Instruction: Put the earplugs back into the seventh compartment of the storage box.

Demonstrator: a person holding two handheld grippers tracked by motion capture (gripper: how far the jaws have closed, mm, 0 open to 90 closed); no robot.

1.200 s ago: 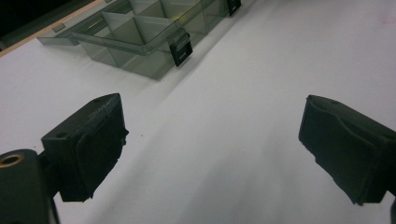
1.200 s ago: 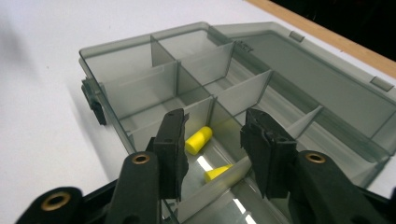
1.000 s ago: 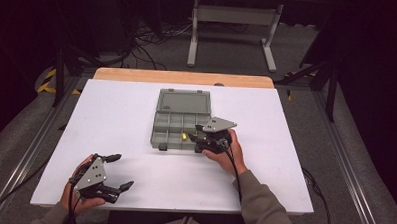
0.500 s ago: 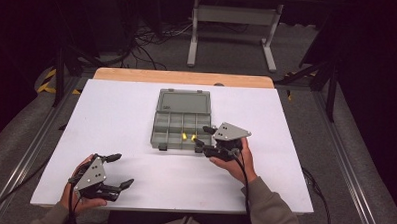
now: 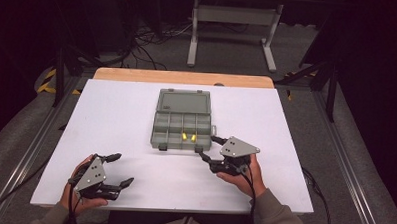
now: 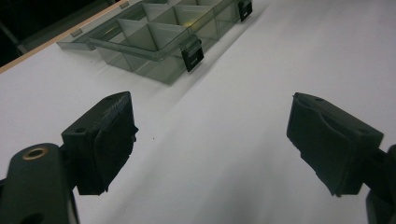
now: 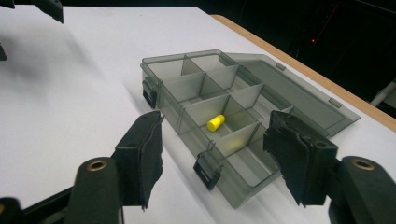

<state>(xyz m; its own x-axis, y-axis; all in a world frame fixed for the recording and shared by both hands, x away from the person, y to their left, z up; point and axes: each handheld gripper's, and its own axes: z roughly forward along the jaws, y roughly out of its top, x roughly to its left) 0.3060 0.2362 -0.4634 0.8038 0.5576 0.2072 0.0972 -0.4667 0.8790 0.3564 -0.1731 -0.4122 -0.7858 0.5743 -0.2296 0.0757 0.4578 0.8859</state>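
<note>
**Both grippers open beside the compartment box**

The grey compartment box (image 5: 182, 125) lies open near the middle of the white table (image 5: 111, 114), its lid folded flat toward the far side. Its tray is split into small cells by thin walls, with two black latches on the near edge. In the near row, toward the right, two small yellow pieces (image 5: 188, 137) sit side by side in the high view. In the right gripper view one yellow piece (image 7: 215, 122) lies on its side in a cell of the near row.

The right gripper (image 5: 208, 149) is held just off the box's near right corner, jaws pointing left toward it. Its jaws have just been opening and now stand spread with nothing between them; in its own view the box's near edge and one latch show through the gap, apart from both pads. The person's right hand (image 5: 242, 174) grips it from the near side.

The left gripper (image 5: 121, 169) sits near the table's near left corner, well apart from the box. Its jaws have just been closing a little, yet remain wide apart over bare table, holding nothing. The left hand (image 5: 78, 190) holds it at the table's near edge.
</note>
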